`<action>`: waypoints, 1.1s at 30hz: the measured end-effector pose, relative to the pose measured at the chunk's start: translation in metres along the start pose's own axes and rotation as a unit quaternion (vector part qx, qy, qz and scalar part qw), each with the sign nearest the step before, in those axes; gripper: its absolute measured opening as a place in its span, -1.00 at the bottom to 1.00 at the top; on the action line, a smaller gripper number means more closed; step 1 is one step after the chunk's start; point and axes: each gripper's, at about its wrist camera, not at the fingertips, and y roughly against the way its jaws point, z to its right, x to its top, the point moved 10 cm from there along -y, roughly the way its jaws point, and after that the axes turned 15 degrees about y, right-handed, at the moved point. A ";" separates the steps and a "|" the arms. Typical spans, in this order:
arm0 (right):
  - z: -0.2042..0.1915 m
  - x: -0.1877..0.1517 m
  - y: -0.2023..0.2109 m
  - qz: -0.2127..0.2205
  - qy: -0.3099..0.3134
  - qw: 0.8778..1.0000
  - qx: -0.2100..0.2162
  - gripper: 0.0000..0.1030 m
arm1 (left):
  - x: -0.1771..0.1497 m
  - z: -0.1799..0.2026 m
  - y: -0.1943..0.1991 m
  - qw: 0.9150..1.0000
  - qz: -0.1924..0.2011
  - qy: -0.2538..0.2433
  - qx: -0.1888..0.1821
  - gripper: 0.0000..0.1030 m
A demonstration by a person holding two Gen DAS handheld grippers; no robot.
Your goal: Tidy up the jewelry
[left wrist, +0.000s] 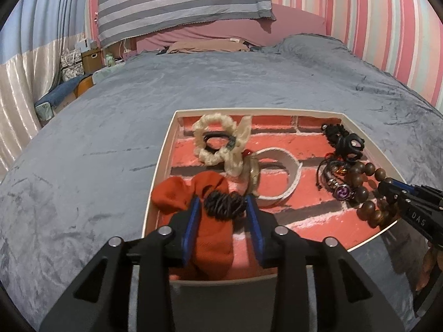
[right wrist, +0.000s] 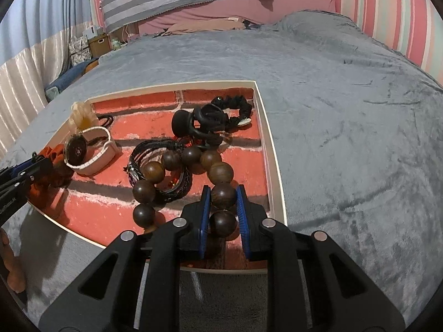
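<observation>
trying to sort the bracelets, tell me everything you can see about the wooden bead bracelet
The wooden bead bracelet is a loop of large, round, dark brown beads with visible grain and a slight gloss. It lies in the near right part of the tray, draped over a black braided bracelet. The right gripper has one bead squeezed between its blue pads, with the next bead sitting just behind it.

The room is evenly lit from above with a cool, slightly pinkish cast. Soft shadows fall toward the near side of the tray (left wrist: 162, 166) and across the grey bed cover (right wrist: 346, 138). Both fisheye views bend the striped walls into curves and darken at the corners. Detail is sharp centrally, softer outward.
</observation>
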 end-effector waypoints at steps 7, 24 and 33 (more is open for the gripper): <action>-0.005 0.000 0.003 -0.002 0.013 1.000 -0.006 -0.36 | -0.004 -0.007 -0.003 1.000 -0.012 0.010 0.007 0.02; -0.018 0.013 0.127 0.111 0.045 0.992 -0.047 0.92 | 0.008 -0.034 0.113 0.997 0.057 0.055 0.000 0.88; -0.039 -0.024 0.209 0.153 0.033 0.986 -0.062 0.92 | -0.030 -0.052 0.200 0.994 0.093 0.061 0.004 0.88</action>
